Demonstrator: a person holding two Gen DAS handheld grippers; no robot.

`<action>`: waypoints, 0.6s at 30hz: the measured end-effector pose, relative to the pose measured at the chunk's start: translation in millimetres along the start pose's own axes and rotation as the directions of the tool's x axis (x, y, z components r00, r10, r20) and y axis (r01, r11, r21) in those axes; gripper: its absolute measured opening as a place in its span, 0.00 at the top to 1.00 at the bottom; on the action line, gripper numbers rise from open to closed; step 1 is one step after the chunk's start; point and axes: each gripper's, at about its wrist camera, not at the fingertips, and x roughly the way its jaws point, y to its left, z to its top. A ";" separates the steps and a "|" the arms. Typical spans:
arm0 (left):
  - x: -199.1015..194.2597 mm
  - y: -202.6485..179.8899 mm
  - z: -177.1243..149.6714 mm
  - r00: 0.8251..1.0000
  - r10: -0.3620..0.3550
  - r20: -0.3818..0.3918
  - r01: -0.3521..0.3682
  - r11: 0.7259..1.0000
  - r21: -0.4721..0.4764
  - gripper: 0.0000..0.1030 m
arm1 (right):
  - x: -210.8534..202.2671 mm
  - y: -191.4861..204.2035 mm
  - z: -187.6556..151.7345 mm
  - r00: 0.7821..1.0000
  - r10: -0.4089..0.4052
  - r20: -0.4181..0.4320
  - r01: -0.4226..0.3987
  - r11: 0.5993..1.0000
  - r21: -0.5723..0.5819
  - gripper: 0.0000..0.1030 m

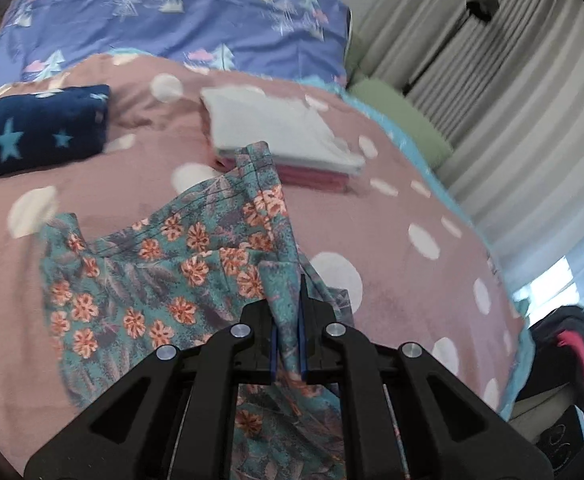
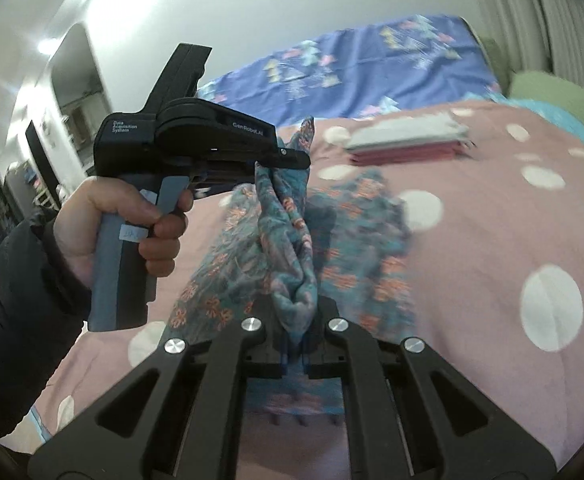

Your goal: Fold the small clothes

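We look from the left wrist along its tongs (image 1: 288, 344), close over the bed (image 1: 391, 280), toward the pillow (image 1: 172, 12) and curtain (image 1: 511, 100). From the right wrist we look low across the same bed, facing the left tongs (image 2: 282, 160) nearby. Both views share the garment (image 1: 164, 276) and the folded stack (image 1: 280, 136).
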 end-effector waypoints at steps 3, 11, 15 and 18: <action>29.1 -16.7 -1.3 0.998 0.029 -0.062 -0.027 0.999 0.040 0.93 | 0.1 -21.4 -7.6 1.000 -0.007 -0.021 0.008 0.998 0.057 0.96; 65.0 -36.3 -11.6 0.980 0.180 -0.086 -0.164 0.972 0.168 0.91 | 10.4 -40.4 -21.3 0.998 0.005 -0.068 0.002 0.994 0.110 0.96; 52.4 -43.9 -14.3 0.976 0.214 -0.027 -0.204 0.957 0.204 0.50 | 12.7 -50.7 -24.6 0.996 0.031 -0.089 -0.017 0.989 0.148 0.95; 22.0 -53.9 -25.0 0.970 0.238 0.047 -0.241 0.929 0.279 0.41 | 11.8 -54.6 -26.5 0.994 0.052 -0.096 -0.035 0.985 0.167 0.95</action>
